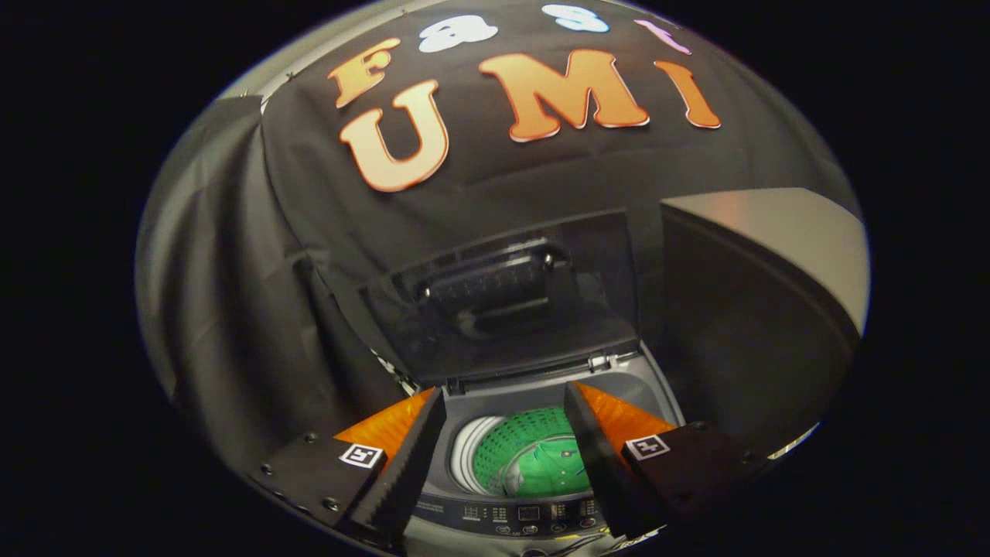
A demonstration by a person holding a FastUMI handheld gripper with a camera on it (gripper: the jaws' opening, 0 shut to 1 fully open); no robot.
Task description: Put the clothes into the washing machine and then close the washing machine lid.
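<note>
The gripper [504,402] hangs above a grey top-loading washing machine [653,387], its two fingers spread wide and holding nothing, with the round mouth of the drum seen between them. A bright green garment [553,473], smooth-looking knit cloth with what appears to be a placket and small buttons, lies inside the drum; the perforated drum wall [514,445] shows green as well, so where cloth ends and wall begins cannot be told with certainty. The clothes thus appear to be already in, and the step in hand is judged to be the closing of the lid. The dark, translucent hinged lid [510,298] stands raised just beyond the fingers, leaning back toward the black cloth wall, its hinges [599,361] at the rear rim of the opening and a moulded handle recess [495,286] across its panel. To do this step well, the fingers should be taken up and over the lid's free upper edge, one finger set behind it or both closed on it near the middle, and the lid drawn forward and down along its hinge arc rather than pushed straight, with the descent checked so it does not slam. No fold of the garment seems to lie over the rim. The control panel [530,514], a dark strip of small buttons, lies along the front of the machine below the drum and between the finger bases, and should be kept clear of the gripper during the pull.
</note>
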